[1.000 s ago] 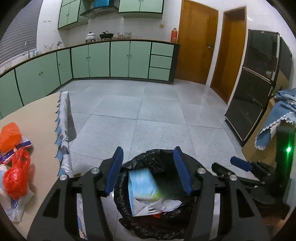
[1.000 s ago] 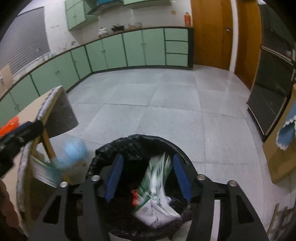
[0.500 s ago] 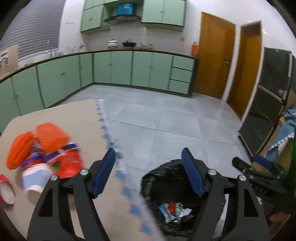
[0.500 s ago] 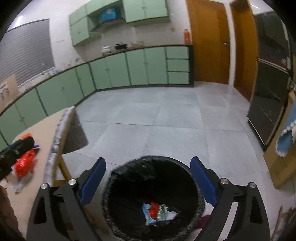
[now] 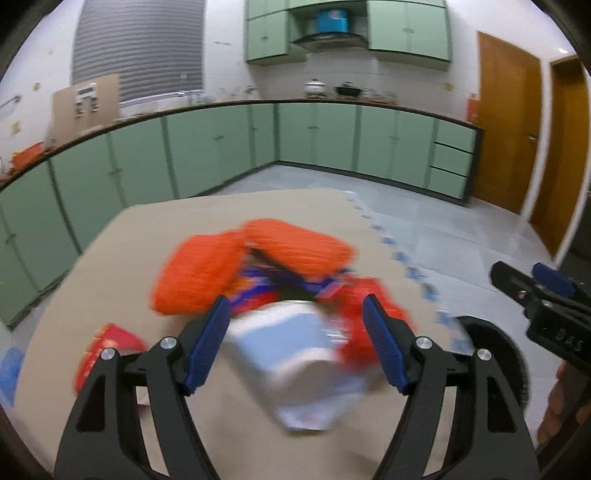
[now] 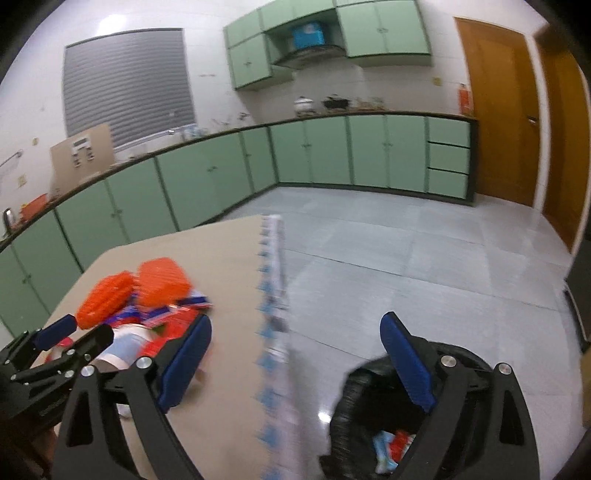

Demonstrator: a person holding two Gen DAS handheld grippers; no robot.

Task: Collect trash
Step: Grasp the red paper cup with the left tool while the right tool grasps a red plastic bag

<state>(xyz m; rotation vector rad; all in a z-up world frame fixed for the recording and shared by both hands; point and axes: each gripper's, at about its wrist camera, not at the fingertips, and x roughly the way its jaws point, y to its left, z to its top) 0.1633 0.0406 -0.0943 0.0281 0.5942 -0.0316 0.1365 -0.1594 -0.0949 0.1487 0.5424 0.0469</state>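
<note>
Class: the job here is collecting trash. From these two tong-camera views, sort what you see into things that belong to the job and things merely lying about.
Belongs to the job:
- orange wrappers
- pale cup
- small red packet
- black-lined bin
- left tongs and right tongs, both open and empty

Just lying about:
- pots on the counter
- blue box above the hood
- cardboard sheet

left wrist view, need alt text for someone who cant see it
The open, empty left gripper hovers over a blurred pale cup amid orange and red wrappers on a tan table. Green kitchen cabinets line the background.
</note>
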